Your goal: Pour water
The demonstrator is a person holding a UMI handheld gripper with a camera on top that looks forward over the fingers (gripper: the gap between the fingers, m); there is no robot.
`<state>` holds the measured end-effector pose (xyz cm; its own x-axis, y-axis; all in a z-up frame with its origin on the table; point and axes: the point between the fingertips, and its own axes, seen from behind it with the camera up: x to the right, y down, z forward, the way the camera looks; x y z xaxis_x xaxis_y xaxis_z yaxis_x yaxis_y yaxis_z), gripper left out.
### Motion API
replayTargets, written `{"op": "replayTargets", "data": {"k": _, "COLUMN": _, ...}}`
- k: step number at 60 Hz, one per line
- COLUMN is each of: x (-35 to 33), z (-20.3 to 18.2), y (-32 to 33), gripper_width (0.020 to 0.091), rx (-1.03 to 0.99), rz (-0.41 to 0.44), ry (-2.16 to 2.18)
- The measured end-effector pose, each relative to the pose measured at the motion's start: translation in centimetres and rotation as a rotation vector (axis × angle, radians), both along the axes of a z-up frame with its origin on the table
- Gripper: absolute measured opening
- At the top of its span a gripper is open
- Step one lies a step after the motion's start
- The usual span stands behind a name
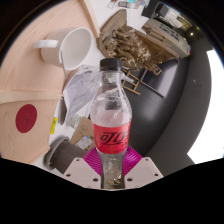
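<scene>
A: Where is the bottle [111, 118], and why is it upright?

B: At frame centre, lifted above the counter [25, 85]. I judge it is upright to keep the water in until it reaches the white cup [67, 46] at upper left.

A: And the claw [112, 165]?

B: Narrowly open, both pink pads [93, 159] pressing the bottle's base.

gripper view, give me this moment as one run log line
task: pour water | gripper: shut on bottle | bottle: upright, cap on, red label | white cup: beyond bottle, on table | pour: not started
</scene>
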<state>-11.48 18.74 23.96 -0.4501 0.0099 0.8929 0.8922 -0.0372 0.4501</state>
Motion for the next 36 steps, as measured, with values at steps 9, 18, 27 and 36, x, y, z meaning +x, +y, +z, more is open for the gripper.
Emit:
{"op": "replayTargets", "data": {"k": 9, "x": -2.5, "z": -1.4, "y": 0.9, "gripper_width": 0.0216, "rx": 0.004, "rz": 0.029, "ry": -0.147}}
{"op": "replayTargets", "data": {"k": 18, "x": -3.4, "z": -1.6, "y": 1.0, "gripper_width": 0.0217, "rx": -0.018, "rz": 0.033, "ry": -0.116}}
{"op": "replayTargets", "data": {"k": 27, "x": -1.9, "z": -1.3, "y": 0.4, "gripper_width": 0.0217, "rx": -0.094, "rz": -0.045, "ry": 0.206}}
{"op": "replayTargets", "data": {"k": 36, "x": -0.6, "z": 0.0, "y": -0.5, "gripper_width": 0.0218, "rx": -0.176, "rz": -0.098, "ry": 0.677}}
